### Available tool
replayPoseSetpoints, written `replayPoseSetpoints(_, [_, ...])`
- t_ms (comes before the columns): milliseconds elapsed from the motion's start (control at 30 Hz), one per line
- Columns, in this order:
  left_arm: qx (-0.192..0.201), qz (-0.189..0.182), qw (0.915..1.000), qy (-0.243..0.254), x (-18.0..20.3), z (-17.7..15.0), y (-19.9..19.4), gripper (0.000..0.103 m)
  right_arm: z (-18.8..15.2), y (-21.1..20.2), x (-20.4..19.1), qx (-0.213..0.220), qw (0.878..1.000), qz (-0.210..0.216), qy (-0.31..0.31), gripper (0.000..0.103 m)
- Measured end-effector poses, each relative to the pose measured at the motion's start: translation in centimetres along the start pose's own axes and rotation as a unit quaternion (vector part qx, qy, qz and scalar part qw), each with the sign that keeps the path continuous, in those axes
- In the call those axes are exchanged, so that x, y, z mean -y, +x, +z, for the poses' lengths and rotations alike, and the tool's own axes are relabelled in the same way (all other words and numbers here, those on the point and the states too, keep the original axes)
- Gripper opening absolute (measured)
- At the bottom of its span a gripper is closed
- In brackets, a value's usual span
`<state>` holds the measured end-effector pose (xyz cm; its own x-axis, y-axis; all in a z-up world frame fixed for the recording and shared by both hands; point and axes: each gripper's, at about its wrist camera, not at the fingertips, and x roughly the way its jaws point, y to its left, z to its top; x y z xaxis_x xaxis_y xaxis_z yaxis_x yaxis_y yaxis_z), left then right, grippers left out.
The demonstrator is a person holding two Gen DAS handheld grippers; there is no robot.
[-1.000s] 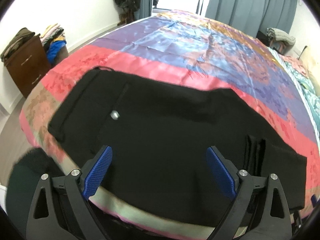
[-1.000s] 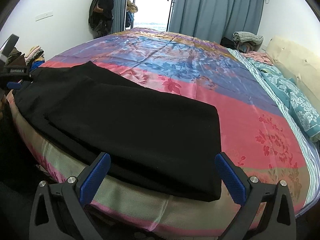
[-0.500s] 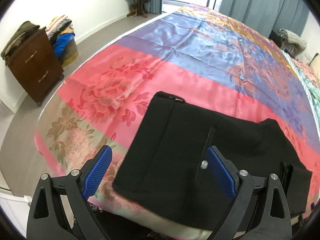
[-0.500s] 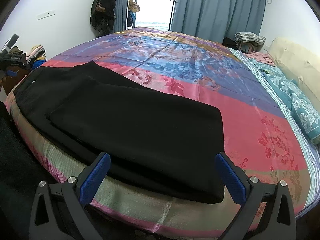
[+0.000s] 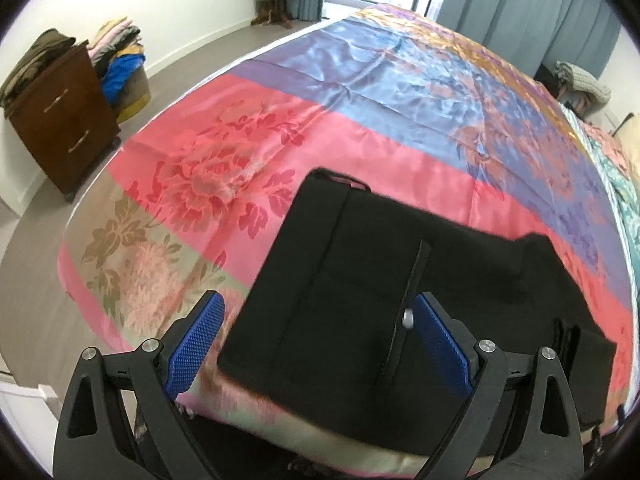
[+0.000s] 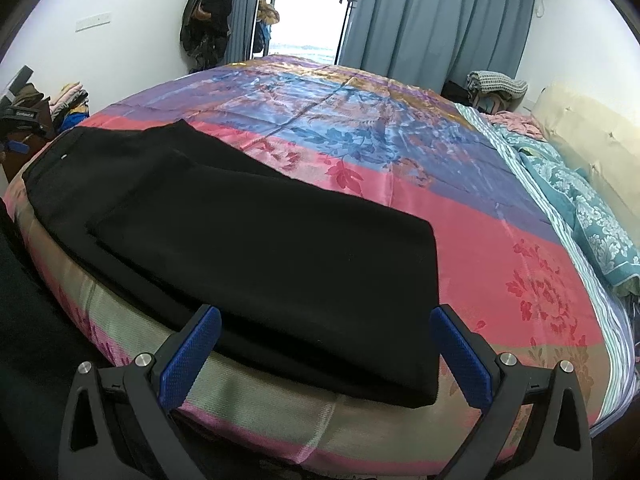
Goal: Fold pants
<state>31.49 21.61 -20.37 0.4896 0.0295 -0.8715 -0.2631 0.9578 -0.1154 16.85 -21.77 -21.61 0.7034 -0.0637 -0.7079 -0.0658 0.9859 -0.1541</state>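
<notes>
Black pants (image 5: 360,280) lie folded along the near edge of the bed, waistband end to the left with a silver button (image 5: 407,317) showing. My left gripper (image 5: 318,344) hovers open above the waistband end, nothing between its blue pads. In the right wrist view the pants (image 6: 260,248) stretch leftward, the legs doubled over in a flat layer with the fold at the right. My right gripper (image 6: 326,354) stands open just short of that folded end, above the bed's edge. The left gripper (image 6: 18,136) shows small at the far left.
A colourful satin bedspread (image 5: 360,100) covers the bed. A brown drawer cabinet (image 5: 60,120) and piled clothes (image 5: 120,64) stand at the left wall. Teal bedding (image 6: 592,208) and a beige headboard (image 6: 592,128) lie to the right. Grey curtains (image 6: 432,20) hang at the back.
My left gripper has swung left and pulled back from the middle of the pants to the waistband end. The right gripper has barely moved. The pants lie as before.
</notes>
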Motion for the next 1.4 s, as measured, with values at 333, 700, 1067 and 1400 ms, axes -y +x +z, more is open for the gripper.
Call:
replayPoseSetpoints(333, [-0.053,-0.038,0.9943,-0.085,-5.3,3.8,4.2,0.096,-0.1,-0.1,0.8,-0.006,1.0,0.004,0.021,0.103])
replayPoseSetpoints(700, [-0.149,-0.047,0.9877,-0.016,-3.5,2.3,10.0,0.103,-0.2,0.0,-0.1,-0.014,1.0,0.014,0.008,0.103])
replayPoseSetpoints(1067, [-0.158,-0.077,0.9835,-0.044,-2.5,1.9,6.3,0.023,-0.1,-0.1,1.0,-0.011,0.999,0.015,0.038,0.103])
replayPoseSetpoints(1400, [-0.085,-0.179,0.972,-0.126,0.8,2.0,-4.6,0.012,0.1,-0.7,2.7,0.001,0.996,0.023,0.083,0.103])
